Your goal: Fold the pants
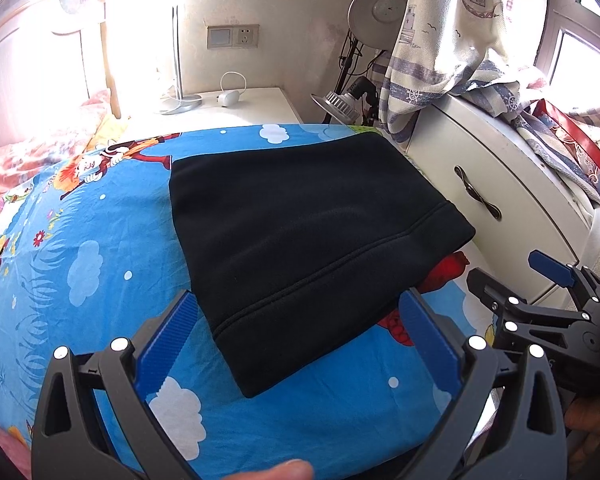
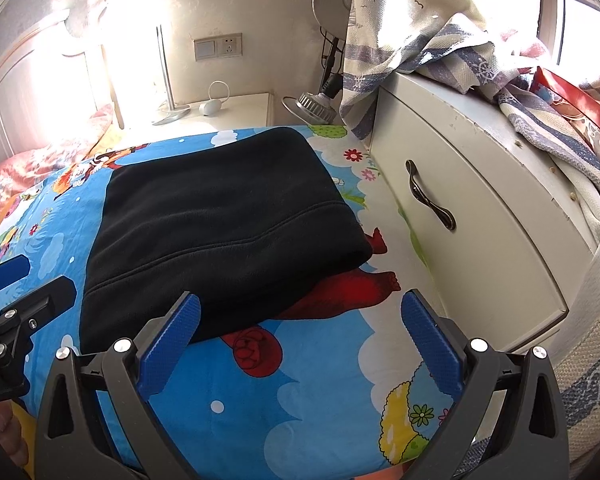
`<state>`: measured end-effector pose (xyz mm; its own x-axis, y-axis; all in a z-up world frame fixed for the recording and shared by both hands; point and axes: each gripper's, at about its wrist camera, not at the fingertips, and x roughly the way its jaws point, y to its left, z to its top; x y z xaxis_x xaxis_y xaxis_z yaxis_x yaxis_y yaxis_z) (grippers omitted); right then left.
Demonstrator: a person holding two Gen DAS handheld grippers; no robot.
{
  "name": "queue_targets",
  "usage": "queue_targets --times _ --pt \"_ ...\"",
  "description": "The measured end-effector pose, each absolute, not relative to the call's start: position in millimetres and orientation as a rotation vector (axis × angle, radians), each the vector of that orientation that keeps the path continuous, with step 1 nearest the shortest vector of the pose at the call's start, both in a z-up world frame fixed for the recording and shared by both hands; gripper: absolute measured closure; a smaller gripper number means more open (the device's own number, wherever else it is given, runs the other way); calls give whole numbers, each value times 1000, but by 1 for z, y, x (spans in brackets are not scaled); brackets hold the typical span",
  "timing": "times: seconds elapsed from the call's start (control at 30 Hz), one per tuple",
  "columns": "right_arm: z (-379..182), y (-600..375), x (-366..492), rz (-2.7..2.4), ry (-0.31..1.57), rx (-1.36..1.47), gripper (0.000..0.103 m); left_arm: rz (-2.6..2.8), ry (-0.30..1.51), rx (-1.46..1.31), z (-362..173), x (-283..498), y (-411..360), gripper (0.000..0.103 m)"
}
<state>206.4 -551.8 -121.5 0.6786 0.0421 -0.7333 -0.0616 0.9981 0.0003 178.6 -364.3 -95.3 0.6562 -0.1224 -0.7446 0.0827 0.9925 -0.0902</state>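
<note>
The black pants (image 1: 300,236) lie folded into a compact rectangle on the blue cartoon bedsheet (image 1: 100,264); they also show in the right wrist view (image 2: 220,232). My left gripper (image 1: 300,320) is open and empty, its blue pads on either side of the bundle's near edge, just above it. My right gripper (image 2: 300,324) is open and empty over the sheet (image 2: 300,392) at the bundle's near right corner. The right gripper also shows at the right edge of the left wrist view (image 1: 512,280), and the left gripper at the left edge of the right wrist view (image 2: 28,280).
A white drawer cabinet (image 2: 480,216) with a dark handle stands close on the right, with a curtain (image 2: 440,40) and cloth piled on top. A white bedside table (image 1: 228,108) with a lamp lies beyond the bed. A headboard (image 1: 28,72) stands at the far left.
</note>
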Motion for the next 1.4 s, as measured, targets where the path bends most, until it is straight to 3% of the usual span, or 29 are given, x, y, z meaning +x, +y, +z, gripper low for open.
queue_targets --times 1.4 --pt "-123 -553 207 59 826 -23 6 -134 838 -49 -99 177 -370 2"
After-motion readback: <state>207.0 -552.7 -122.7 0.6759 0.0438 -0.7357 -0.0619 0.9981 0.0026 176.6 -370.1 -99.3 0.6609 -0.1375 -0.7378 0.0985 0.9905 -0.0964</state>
